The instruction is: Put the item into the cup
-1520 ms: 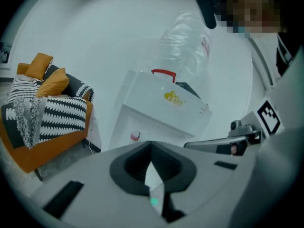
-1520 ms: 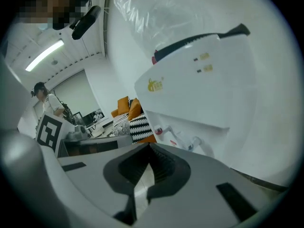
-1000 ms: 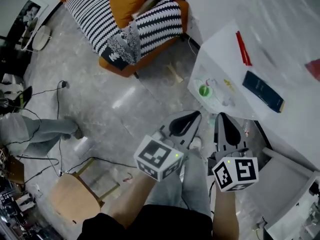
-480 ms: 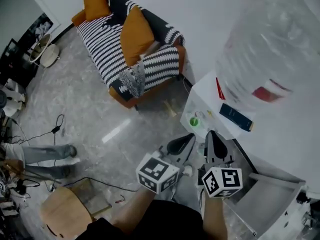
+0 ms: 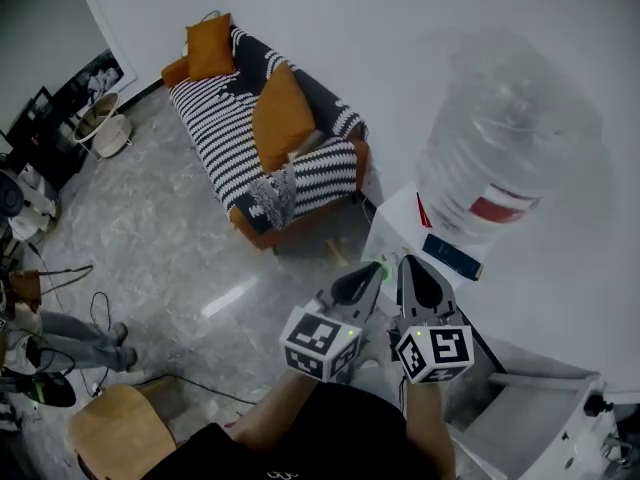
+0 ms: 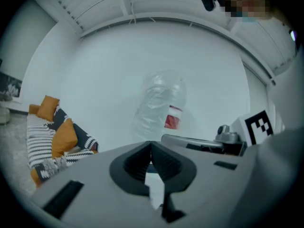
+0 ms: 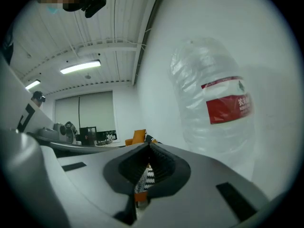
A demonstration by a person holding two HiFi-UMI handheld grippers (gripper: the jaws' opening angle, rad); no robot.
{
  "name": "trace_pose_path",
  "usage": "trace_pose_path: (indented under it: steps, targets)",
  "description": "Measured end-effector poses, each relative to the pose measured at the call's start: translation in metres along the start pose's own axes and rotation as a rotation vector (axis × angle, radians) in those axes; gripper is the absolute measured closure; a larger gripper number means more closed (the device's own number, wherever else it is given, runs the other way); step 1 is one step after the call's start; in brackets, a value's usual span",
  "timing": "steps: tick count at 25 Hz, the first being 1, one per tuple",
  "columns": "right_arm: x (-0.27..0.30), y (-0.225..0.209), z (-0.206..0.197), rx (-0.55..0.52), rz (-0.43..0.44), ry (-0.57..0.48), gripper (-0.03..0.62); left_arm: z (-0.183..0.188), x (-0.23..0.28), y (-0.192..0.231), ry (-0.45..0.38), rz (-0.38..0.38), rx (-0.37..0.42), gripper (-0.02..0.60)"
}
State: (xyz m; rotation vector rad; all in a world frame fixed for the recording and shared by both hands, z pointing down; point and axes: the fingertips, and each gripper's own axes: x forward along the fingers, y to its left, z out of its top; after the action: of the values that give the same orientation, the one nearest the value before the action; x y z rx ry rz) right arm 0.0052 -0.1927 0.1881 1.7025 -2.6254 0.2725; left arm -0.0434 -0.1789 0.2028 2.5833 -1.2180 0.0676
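Both grippers are held close together in front of me at the near corner of a white table (image 5: 396, 230). My left gripper (image 5: 374, 267) is shut, its dark jaws meeting with nothing between them (image 6: 151, 145). My right gripper (image 5: 409, 262) is shut and empty too (image 7: 148, 147). A speck of green (image 5: 385, 262) shows at the table corner between the gripper tips; whether it is the cup I cannot tell, as the grippers hide that spot. No loose item is clear in any view.
A big clear water bottle (image 5: 498, 153) with a red label stands on the table, with a dark blue book (image 5: 452, 256) and a red strip (image 5: 421, 211) before it. A striped sofa (image 5: 262, 148) is to the left, a wooden chair (image 5: 108, 434) bottom left, a white unit (image 5: 535, 418) bottom right.
The head view has swung upward: more wall and the whole water bottle show, and the table corner has slid under the gripper tips. Both grippers stay shut side by side.
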Motion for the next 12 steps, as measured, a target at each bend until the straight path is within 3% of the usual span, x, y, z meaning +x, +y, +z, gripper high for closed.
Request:
trace_pose_path:
  steps: [3, 6, 12]
  targets:
    - [-0.002, 0.005, 0.01, -0.021, 0.021, -0.011, 0.585, 0.008, -0.002, 0.002, 0.001, 0.052, 0.075, 0.568]
    - [-0.007, 0.007, 0.021, -0.041, 0.029, -0.029, 0.585, 0.017, -0.003, -0.001, -0.022, 0.063, 0.056, 0.568]
    - [-0.01, 0.004, 0.031, -0.066, 0.049, -0.038, 0.585, 0.03, 0.005, -0.01, -0.052, 0.076, 0.09, 0.568]
